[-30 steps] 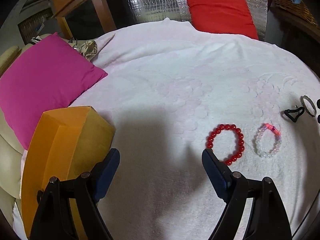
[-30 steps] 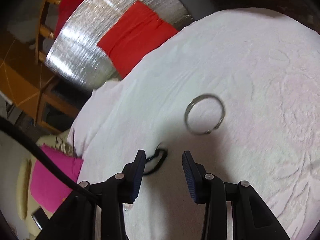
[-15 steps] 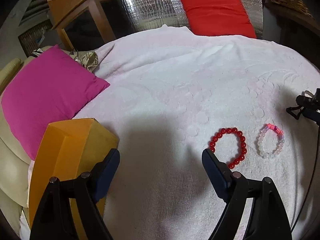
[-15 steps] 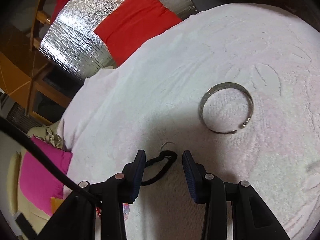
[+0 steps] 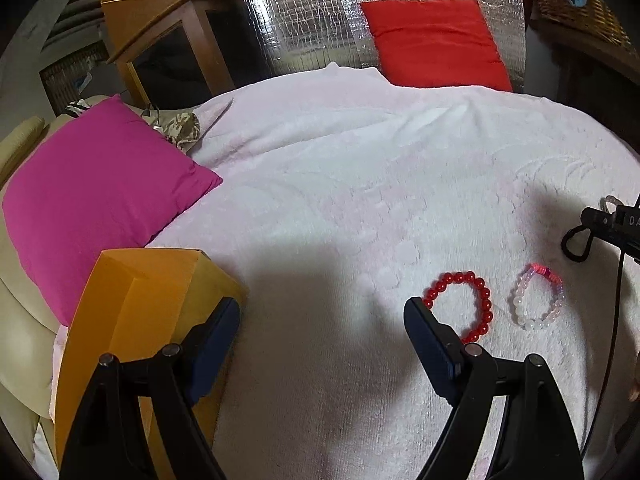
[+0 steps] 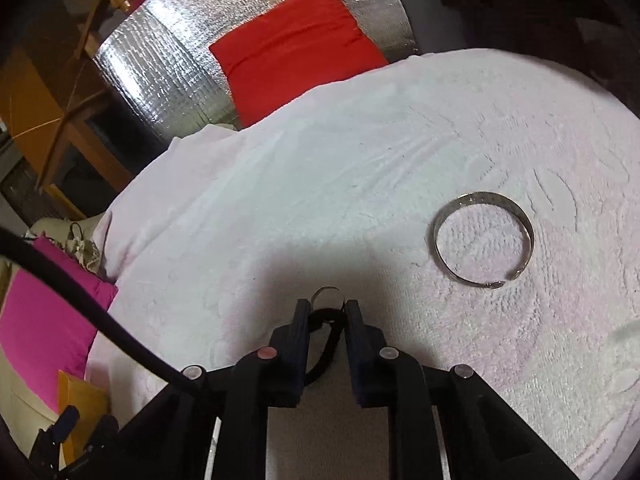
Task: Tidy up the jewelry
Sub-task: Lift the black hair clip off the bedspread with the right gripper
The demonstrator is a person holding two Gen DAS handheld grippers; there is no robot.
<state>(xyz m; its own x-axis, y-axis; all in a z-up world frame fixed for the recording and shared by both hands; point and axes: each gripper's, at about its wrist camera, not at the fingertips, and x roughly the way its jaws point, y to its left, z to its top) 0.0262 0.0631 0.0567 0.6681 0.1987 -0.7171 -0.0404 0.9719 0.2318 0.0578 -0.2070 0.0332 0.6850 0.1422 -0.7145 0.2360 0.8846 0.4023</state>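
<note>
1. R gripper (image 6: 327,314): jaws clenched on black cord loop (image 6: 325,340) w/ small metal ring (image 6: 326,292), low over white towel (image 6: 280,200).
2. Silver cuff bangle (image 6: 484,239): flat on towel, near, right of R gripper.
3. L gripper (image 5: 322,320): jaws spread wide, nothing between.
4. Red bead bracelet (image 5: 460,304): touching L gripper's right fingertip; pink-white bead bracelet (image 5: 536,300) just beside it.
5. Orange box (image 5: 132,320): by L gripper's left finger.

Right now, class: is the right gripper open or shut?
Shut: the right gripper has its fingers pinched on the black cord loop over the white towel.

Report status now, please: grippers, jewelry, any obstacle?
Right gripper shut on black cord. Left gripper open, empty. Silver bangle on towel. Nothing blocking.
</note>
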